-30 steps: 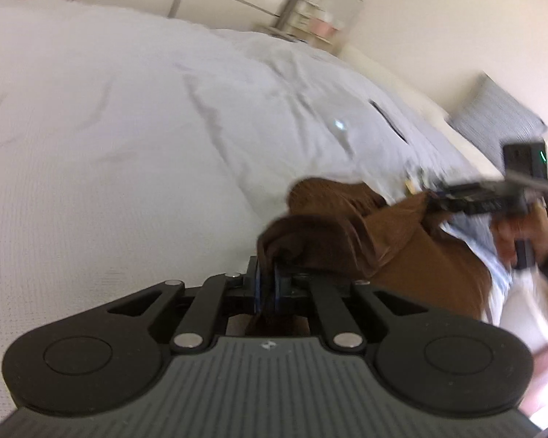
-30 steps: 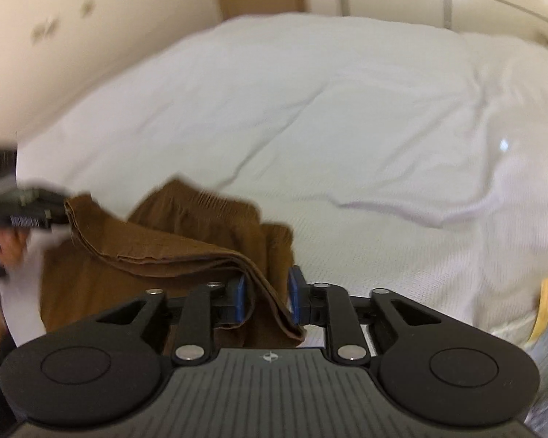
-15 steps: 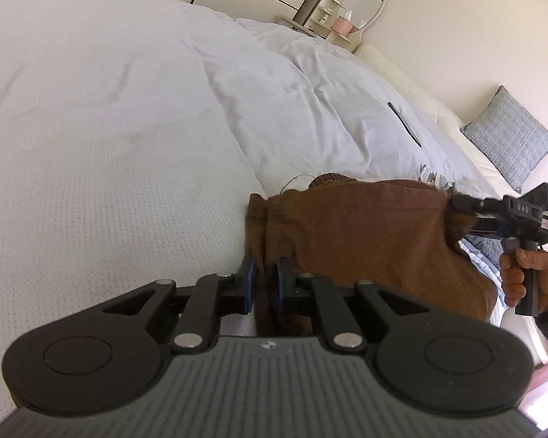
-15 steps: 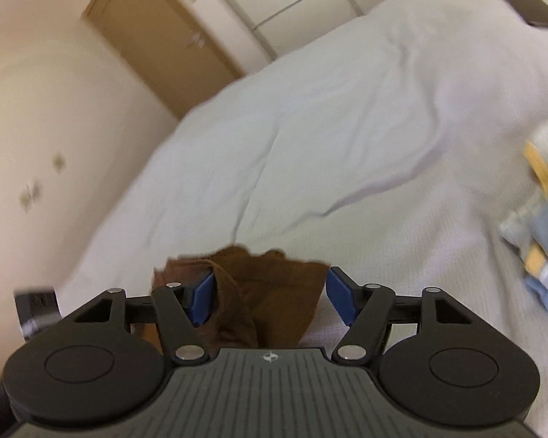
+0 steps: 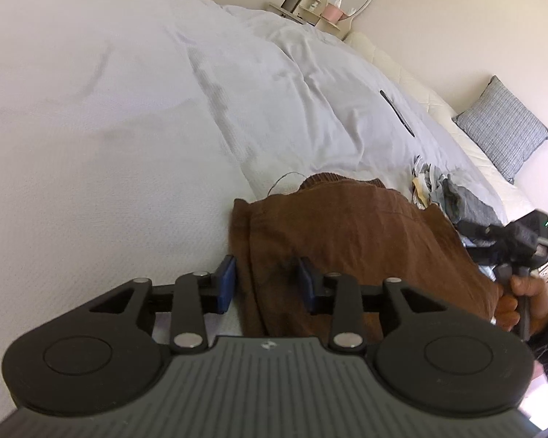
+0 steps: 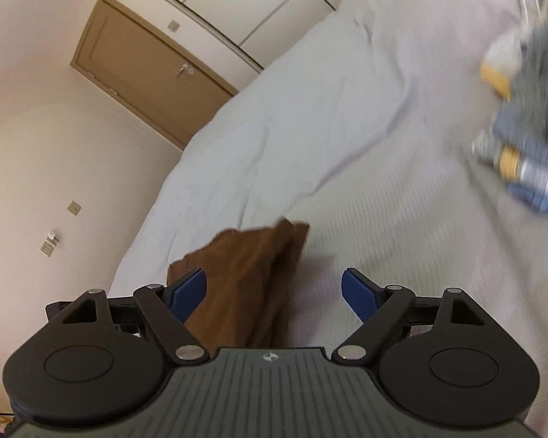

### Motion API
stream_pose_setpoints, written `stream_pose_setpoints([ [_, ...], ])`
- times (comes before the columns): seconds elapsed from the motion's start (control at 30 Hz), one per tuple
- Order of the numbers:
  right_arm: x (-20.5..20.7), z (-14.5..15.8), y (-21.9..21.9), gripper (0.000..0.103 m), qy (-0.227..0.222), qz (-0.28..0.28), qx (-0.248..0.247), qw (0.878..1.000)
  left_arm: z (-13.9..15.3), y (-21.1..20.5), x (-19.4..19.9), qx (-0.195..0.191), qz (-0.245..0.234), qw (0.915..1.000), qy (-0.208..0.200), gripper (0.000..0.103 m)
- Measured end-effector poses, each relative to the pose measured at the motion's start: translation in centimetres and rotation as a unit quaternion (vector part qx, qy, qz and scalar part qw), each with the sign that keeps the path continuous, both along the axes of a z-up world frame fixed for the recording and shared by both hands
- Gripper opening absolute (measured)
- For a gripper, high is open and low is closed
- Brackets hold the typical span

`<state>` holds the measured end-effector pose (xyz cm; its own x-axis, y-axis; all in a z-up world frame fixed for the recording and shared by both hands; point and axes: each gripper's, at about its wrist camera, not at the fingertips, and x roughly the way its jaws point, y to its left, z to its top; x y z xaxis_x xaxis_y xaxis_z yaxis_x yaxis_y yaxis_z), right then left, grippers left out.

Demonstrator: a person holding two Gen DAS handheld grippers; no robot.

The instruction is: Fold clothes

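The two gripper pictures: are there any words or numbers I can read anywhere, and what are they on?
No readable words or numbers in either view.
Left gripper: only a small emblem on its grey body, no letters.
Right gripper: the same emblem, no letters.
Pile of clothes: blurred, no print can be made out.

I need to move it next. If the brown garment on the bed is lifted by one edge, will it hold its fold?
Probably not: the brown garment looks soft and floppy, its layers sagging into the white bedcover. It likely weighs little. Its knit-looking surface should not slip easily.
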<state>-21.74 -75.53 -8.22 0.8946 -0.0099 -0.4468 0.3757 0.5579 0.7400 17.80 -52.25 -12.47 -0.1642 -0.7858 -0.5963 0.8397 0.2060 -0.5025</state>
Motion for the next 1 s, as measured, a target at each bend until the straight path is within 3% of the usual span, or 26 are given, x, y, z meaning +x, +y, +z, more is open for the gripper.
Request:
stream_pose_setpoints([
  [0.1, 0.7, -0.7, 0.2, 0.058, -0.004, 0.000, 0.015, 1.000, -0.1, -0.3, -0.1, -0.005, -0.003, 0.9999, 0.009, 0.021],
  [0.17, 1.3, -0.9, 0.4, 0.013, -0.006, 0.001, 0.017, 1.000, 0.2, 0.3, -0.4, -0.012, -0.002, 0.9999, 0.000, 0.004],
  [0.27, 1.7, 0.5, 1.1, 0.006, -0.003, 0.003, -0.024, 1.000, 1.2, 1.8, -1.1, -0.034, 0.003, 0.9989, -0.031, 0.004],
  [0.4, 1.6, 4.2, 2.1, 0.005, -0.019, 0.016, -0.092, 0.995, 3.0, 3.9, -1.4, -0.084, 0.026, 0.9950, -0.047, 0.004],
  [0.47, 2.5, 5.4, 2.2, 0.005, -0.024, 0.023, -0.112, 0.993, 2.9, 4.0, -0.9, -0.087, 0.044, 0.9944, -0.041, 0.004],
  [0.57, 4.5, 5.2, 1.6, 0.005, -0.010, 0.027, -0.120, 0.992, 1.6, 3.1, -0.2, -0.055, 0.058, 0.9963, -0.030, 0.004],
  [0.7, 6.8, 2.9, 0.5, 0.007, 0.048, 0.015, -0.108, 0.993, 0.1, 2.0, 0.5, -0.015, 0.072, 0.9970, -0.024, 0.007],
  [0.8, 6.4, 3.0, 1.1, 0.022, 0.074, -0.014, -0.136, 0.988, 1.2, 3.2, 0.4, -0.020, 0.085, 0.9950, -0.049, 0.011],
  [0.9, 4.8, 4.2, 2.8, 0.022, 0.084, -0.041, -0.179, 0.979, 2.6, 5.4, 0.0, -0.019, 0.101, 0.9897, -0.099, 0.011],
  [1.0, 2.4, 5.5, 5.5, 0.022, 0.072, -0.055, -0.210, 0.973, 4.5, 7.7, -2.5, -0.036, 0.089, 0.9829, -0.157, 0.011],
])
